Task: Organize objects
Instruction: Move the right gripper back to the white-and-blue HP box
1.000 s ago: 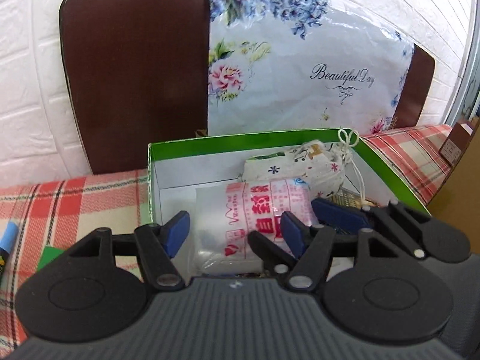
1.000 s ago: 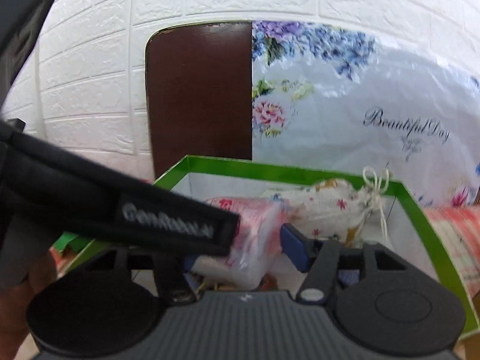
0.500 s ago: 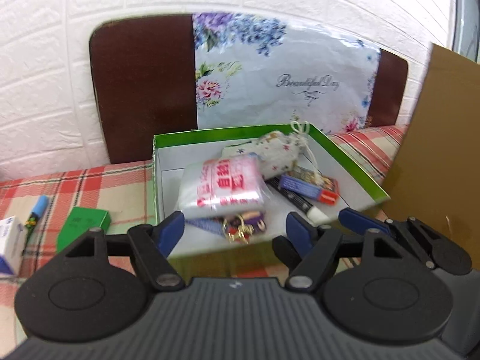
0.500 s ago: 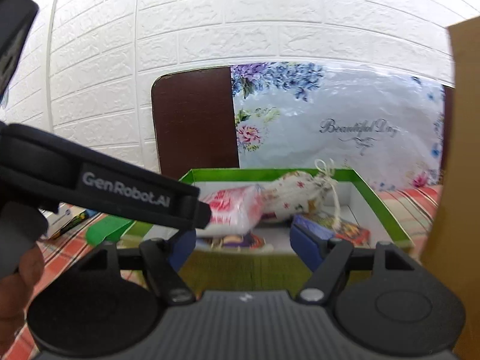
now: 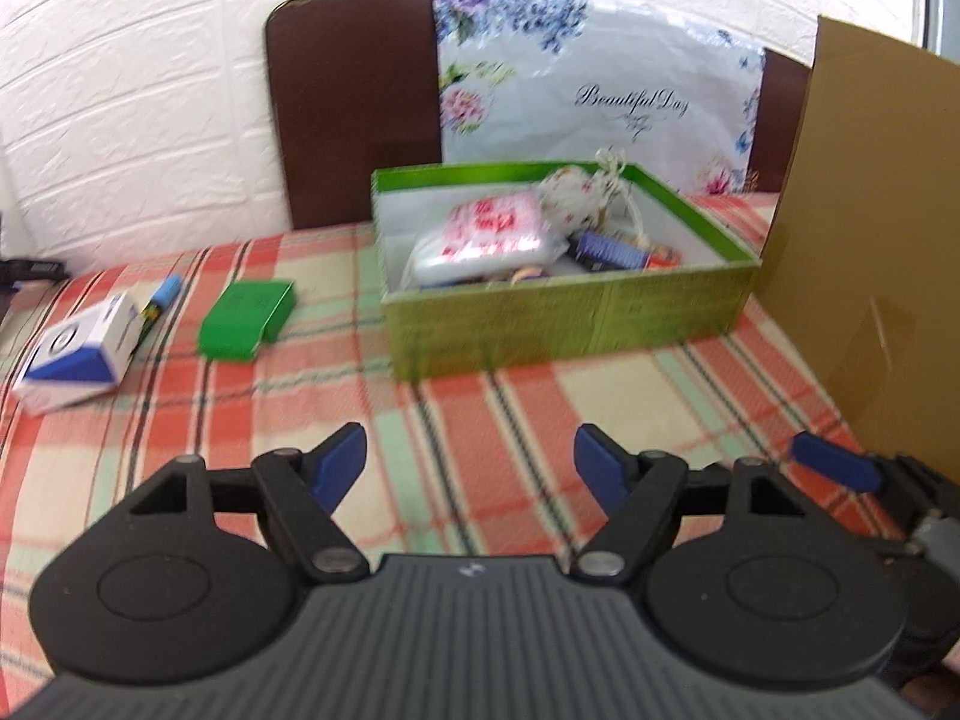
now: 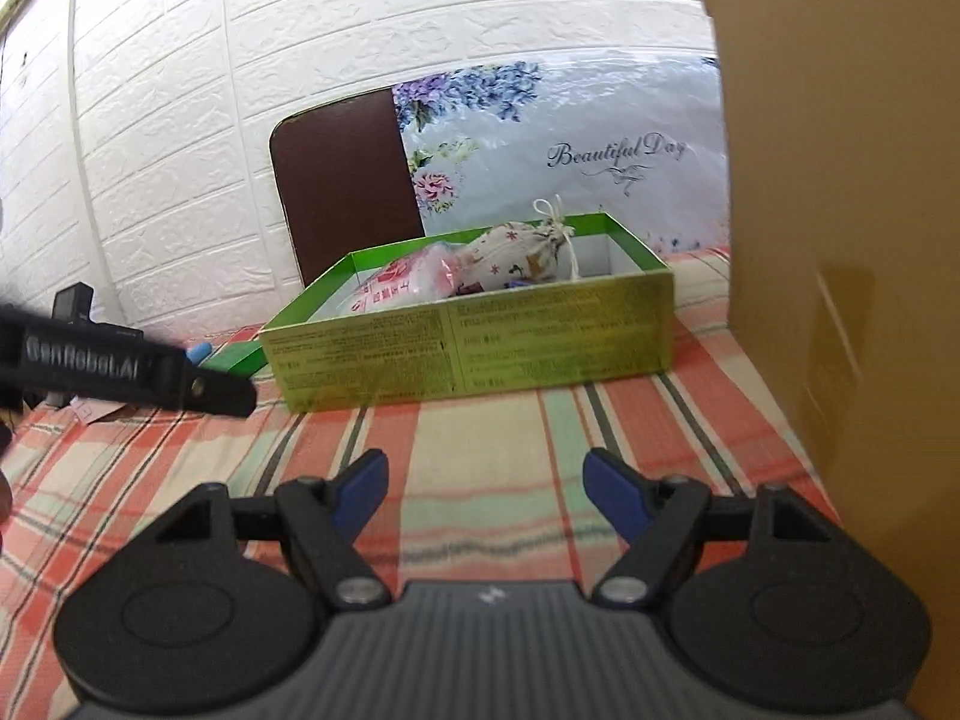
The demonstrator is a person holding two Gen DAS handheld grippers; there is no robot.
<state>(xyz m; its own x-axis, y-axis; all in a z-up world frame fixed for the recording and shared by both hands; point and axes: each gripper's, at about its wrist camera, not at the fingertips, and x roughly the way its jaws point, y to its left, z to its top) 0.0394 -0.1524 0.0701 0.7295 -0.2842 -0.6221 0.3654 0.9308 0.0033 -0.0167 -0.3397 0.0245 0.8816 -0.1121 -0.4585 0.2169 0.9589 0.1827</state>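
Note:
An open green box (image 5: 564, 318) (image 6: 468, 348) stands on the plaid tablecloth. In it lie a clear packet with red print (image 5: 486, 240) (image 6: 402, 288), a floral drawstring pouch (image 5: 576, 198) (image 6: 522, 252) and a blue tube (image 5: 606, 252). My left gripper (image 5: 469, 450) hangs open over bare cloth, well short of the box, with nothing between its fingers. My right gripper (image 6: 486, 468) is open and empty too, just right of the left one. To the left of the box lie a small green box (image 5: 246, 318), a blue-capped marker (image 5: 159, 300) and a white and blue carton (image 5: 78, 354).
A tall sheet of brown cardboard (image 5: 870, 240) (image 6: 840, 240) stands close on the right. Behind the box, a brown chair back (image 5: 354, 108) and a floral plastic bag (image 5: 600, 102) lean on the white brick wall. Dark gear (image 6: 72, 306) sits at the far left.
Both grippers have drawn back from inside the green box to the near cloth, and their jaws stand wider. The red-printed packet stays in the box.

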